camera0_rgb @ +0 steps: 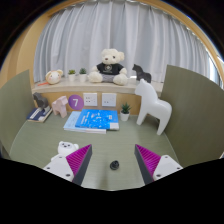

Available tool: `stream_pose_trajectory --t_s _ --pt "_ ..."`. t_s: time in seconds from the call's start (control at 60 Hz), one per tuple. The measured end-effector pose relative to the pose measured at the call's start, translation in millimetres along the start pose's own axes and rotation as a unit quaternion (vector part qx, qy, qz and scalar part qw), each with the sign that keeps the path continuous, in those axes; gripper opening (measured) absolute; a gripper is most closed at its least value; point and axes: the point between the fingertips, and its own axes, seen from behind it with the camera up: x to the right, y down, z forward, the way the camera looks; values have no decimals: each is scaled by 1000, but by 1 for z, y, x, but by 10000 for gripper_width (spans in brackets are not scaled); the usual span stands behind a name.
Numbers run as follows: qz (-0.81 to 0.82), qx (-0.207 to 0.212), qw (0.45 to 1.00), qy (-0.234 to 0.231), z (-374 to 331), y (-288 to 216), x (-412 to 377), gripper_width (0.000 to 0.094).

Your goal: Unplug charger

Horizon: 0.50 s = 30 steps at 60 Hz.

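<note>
Looking ahead, we see the gripper (113, 165) open, holding nothing, fingers spread over the desk's (140, 140) near edge. One small dark thing, prob. the charger (114, 164), sits between the tips; its long axis can't be read. Two wall sockets (99, 99) lie beyond, at the far edge. Also: one book (92, 121), one bear (111, 67), one white horse (152, 104).

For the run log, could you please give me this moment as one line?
tongs: open, holding nothing | small dark object: on desk between fingers, untouched | wall sockets: beyond blue book | charger: not identifiable
</note>
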Motion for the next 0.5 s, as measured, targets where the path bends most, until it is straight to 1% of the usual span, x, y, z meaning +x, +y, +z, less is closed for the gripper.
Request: stream_pose_trajectory --t_s 0.05,0.133,0.267,0.5 --pt "-2 6 1000 -5 -20 -4 -8 864" --pt "3 10 1000 2 -52 0 -19 858" --pt "24 2 1000 -7 -98 23 -45 855" --pt "26 -8 1000 -6 -159 63 -77 856"
